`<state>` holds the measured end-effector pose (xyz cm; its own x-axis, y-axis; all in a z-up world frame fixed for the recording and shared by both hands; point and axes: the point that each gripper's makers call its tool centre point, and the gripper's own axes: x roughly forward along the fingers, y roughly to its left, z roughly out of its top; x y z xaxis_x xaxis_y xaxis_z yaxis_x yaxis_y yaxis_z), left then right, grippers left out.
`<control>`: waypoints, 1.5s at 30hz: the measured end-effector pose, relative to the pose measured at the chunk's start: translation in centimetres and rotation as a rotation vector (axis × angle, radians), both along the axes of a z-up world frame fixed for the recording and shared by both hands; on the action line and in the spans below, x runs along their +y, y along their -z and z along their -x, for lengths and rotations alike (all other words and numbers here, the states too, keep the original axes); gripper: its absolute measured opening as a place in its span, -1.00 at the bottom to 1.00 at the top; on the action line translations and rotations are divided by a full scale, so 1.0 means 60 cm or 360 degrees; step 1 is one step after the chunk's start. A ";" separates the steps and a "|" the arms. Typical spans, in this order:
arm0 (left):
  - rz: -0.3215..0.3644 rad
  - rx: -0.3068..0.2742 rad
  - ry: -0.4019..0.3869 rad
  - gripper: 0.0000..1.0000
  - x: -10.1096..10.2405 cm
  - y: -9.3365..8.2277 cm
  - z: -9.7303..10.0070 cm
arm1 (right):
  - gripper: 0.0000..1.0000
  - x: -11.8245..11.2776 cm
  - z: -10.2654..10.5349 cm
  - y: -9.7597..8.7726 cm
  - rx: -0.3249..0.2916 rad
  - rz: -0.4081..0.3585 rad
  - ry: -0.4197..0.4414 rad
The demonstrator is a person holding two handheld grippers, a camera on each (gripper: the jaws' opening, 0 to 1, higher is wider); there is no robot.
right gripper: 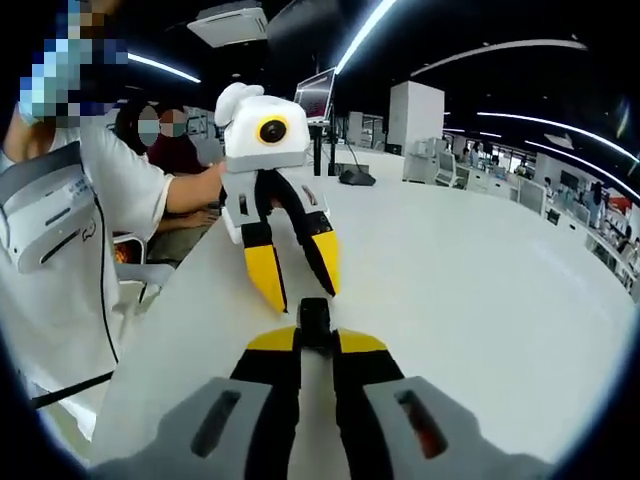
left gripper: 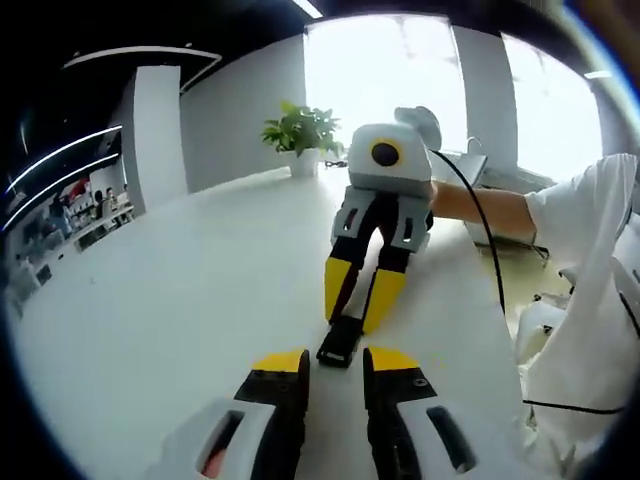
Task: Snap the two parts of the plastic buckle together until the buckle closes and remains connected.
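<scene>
You have the black plastic buckle (left gripper: pixel 340 343) lying on the white tabletop (left gripper: pixel 180 300), caught between your 2 tools. In the left gripper view, your right hand-held gripper (left gripper: pixel 360 310) comes in from 12 o'clock with its yellow tips straddling the far end of the buckle, jaws parted only a little; it looks to be pinning or pinching that end, though you cannot tell how firmly. Your left hand-held gripper (left gripper: pixel 335 362) stands open at 6 o'clock, its tips just short of the buckle's near end and closed on nothing.

In the right gripper view, the buckle (right gripper: pixel 314 322) sits at 12 o'clock from your right hand-held gripper (right gripper: pixel 314 340), nested between the narrow jaws. The left hand-held gripper (right gripper: pixel 298 283) faces you from 12 o'clock, jaws spread, just beyond the buckle's other end.

This head-on line-up probably lets you push the 2 halves toward each other. Whether they have clicked together cannot be told from here.
</scene>
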<state>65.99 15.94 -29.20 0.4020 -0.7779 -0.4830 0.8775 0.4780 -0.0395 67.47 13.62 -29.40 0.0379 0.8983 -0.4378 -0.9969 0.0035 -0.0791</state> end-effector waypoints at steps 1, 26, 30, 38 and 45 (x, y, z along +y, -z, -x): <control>0.0032 0.0016 -0.0015 -0.59 0.002 -0.003 -0.003 | -0.80 0.002 -0.005 0.000 0.0008 -0.0001 -0.0013; 0.0251 -0.0086 -0.0280 -0.60 0.070 -0.060 0.007 | -0.79 0.042 -0.213 0.003 0.0097 0.0088 -0.0014; 0.0267 -0.0101 -0.0290 -0.60 0.075 -0.065 0.011 | -0.79 0.047 -0.252 0.004 0.0088 0.0104 0.0005; 0.0268 -0.0096 -0.0305 -0.60 0.089 -0.061 0.000 | -0.79 0.048 -0.332 0.003 0.0044 0.0223 0.0042; 0.0274 -0.0084 -0.0308 -0.61 0.091 -0.061 -0.006 | -0.78 0.046 -0.353 0.002 -0.0001 0.0274 0.0052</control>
<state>66.37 21.43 -25.57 0.5726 -0.7528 -0.3247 0.7733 0.6275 -0.0912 88.65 16.37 -29.49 0.0661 0.8082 -0.5852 -0.9964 0.0219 -0.0822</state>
